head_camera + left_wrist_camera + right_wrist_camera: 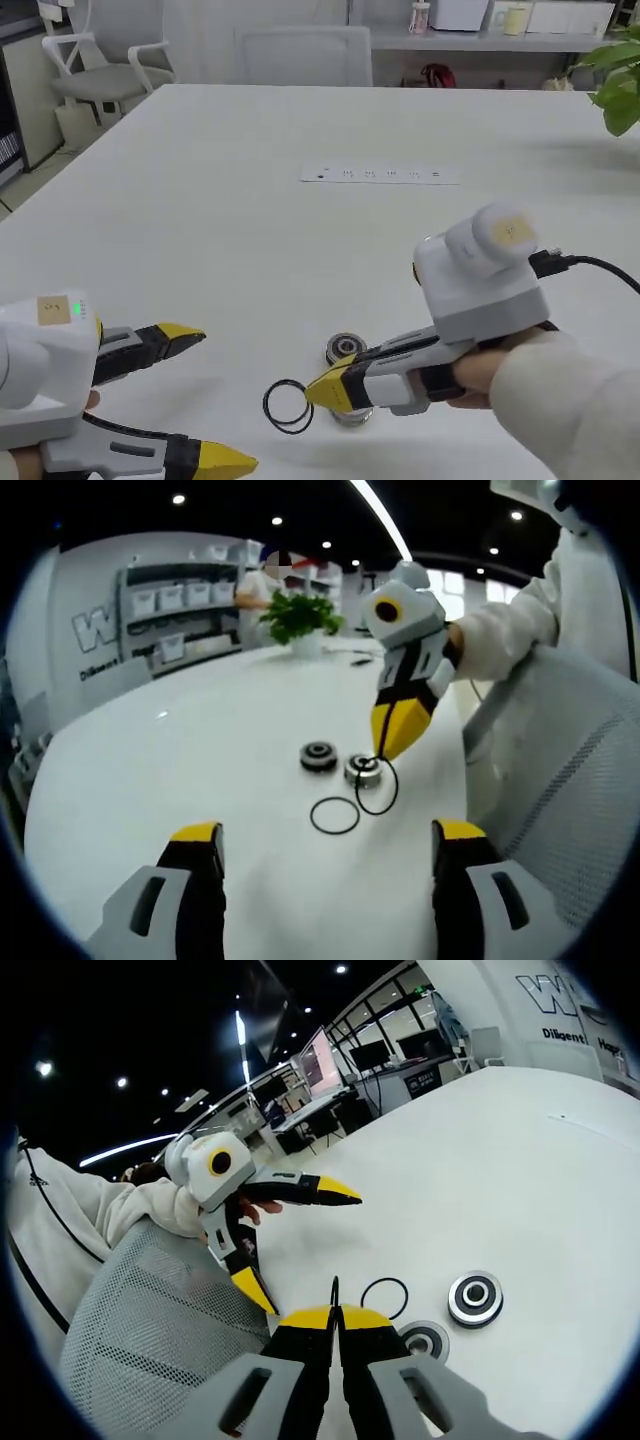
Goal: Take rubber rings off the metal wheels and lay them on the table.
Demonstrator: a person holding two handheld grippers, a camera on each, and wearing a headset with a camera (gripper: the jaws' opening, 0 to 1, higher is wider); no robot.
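My right gripper point(316, 392) point(338, 1313) is shut on a thin black rubber ring point(396, 780), which hangs from its yellow tips just above the table. Another rubber ring point(266, 402) point(311, 815) point(384, 1282) lies flat on the white table beside it. Two metal wheels stand close together. The farther wheel point(345, 348) point(319, 756) point(474, 1298) has a black band around it. The nearer wheel point(352, 415) point(363, 770) point(425, 1340) looks bare and sits partly under the right gripper. My left gripper point(205, 397) point(327, 832) point(310, 1250) stands open and holds nothing, left of the rings.
A white power strip point(380, 176) lies across the middle of the table point(250, 230). A potted plant point(615, 85) stands at the far right edge. Chairs point(100, 75) stand beyond the far side. A mesh chair back point(590, 780) is near the person.
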